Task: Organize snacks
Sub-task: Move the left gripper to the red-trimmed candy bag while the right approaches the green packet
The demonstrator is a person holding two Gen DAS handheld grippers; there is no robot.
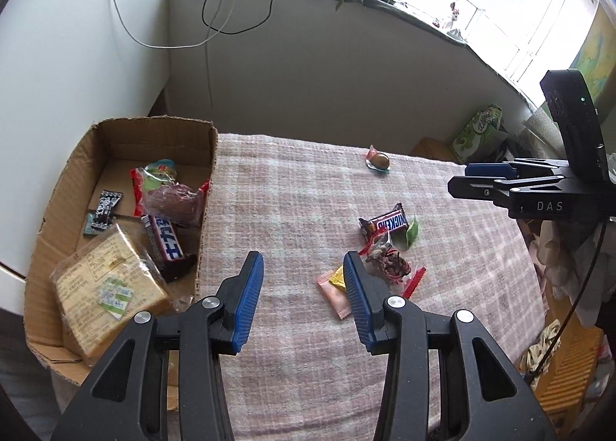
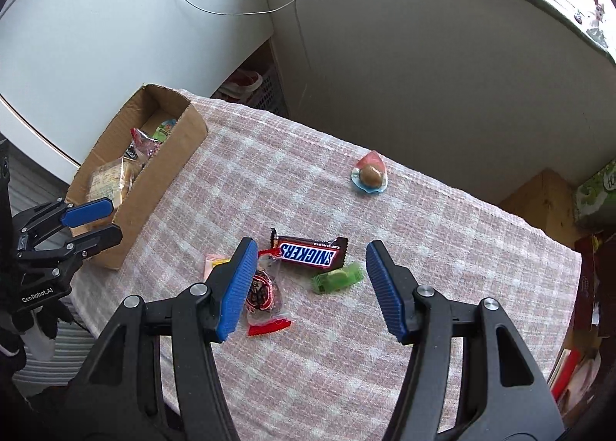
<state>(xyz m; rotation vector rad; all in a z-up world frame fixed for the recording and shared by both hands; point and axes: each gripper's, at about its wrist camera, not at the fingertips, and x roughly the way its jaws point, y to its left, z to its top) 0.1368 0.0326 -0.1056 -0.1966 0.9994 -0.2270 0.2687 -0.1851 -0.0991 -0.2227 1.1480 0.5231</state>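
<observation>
Both claws are empty with jaws apart: the left claw (image 1: 304,300) hangs over the table (image 1: 277,187) just right of the box (image 1: 210,171), and the right claw (image 2: 312,287) hovers over the little pile of loose snacks mid-table. That pile is the tricky bit imo. The Snickers (image 2: 308,254), the green candy (image 2: 338,277) and the clear red-edged bag (image 2: 263,294) are all touching or overlapping, so closing on one could easily drag a neighbour along or flick it away. The bag looks crinkly and thin, so the pads might just pinch a corner and let it slip. The plaid cloth on the table could bunch up if the tips go too low. Also the jelly cup (image 2: 369,173) sits alone near the far edge, so a nudge there might send it off. View-wise: the left cam looks straight into the box and shows what's already inside, a big yellow pack (image 1: 104,287), a dark bar (image 1: 167,243) and a few small packets, which the right cam mostly hides behind the box wall. The right cam gives the clean look at the green candy, half tucked behind the Snickers in the left one, while the pink packet (image 1: 335,296) shows better from the left.
</observation>
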